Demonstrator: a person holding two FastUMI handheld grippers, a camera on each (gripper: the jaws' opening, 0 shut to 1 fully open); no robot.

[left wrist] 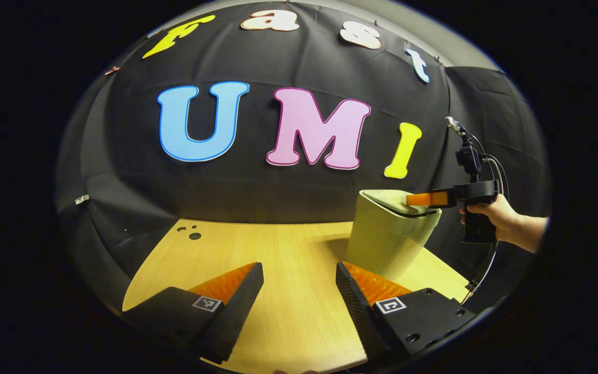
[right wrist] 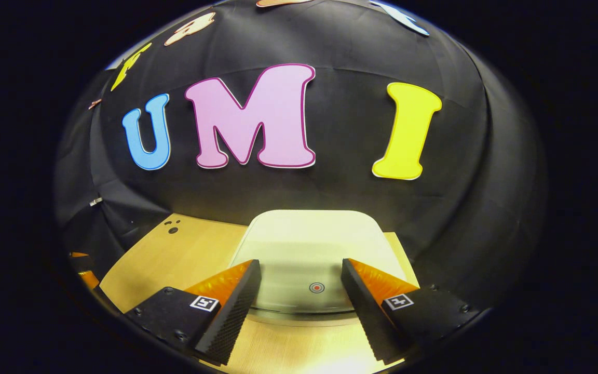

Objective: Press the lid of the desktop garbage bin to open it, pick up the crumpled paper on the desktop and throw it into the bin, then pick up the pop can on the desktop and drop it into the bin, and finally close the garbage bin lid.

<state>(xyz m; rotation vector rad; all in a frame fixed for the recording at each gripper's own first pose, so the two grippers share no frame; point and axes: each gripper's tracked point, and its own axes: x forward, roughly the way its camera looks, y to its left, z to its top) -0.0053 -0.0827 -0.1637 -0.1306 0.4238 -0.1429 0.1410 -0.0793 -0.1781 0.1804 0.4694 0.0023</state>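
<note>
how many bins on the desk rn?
1. The bin stands at the desk's right rear by the wall; the right gripper is over its lid. More may sit out of frame.

Pale wood-grain table (left wrist: 288, 249), smooth with a soft sheen. Smooth, matt plastic-looking bin (left wrist: 382, 244); its lid (right wrist: 309, 249) smooth too, faintly glossy under the light, marked with a small round dot. Black cloth wall (left wrist: 288, 192), matt and creased. Ribbed, rough-textured inner faces on the left gripper (left wrist: 299, 283) and the right gripper (right wrist: 301, 280); matt, hard plastic-looking bodies behind them, each bearing a small printed square tag.
</note>
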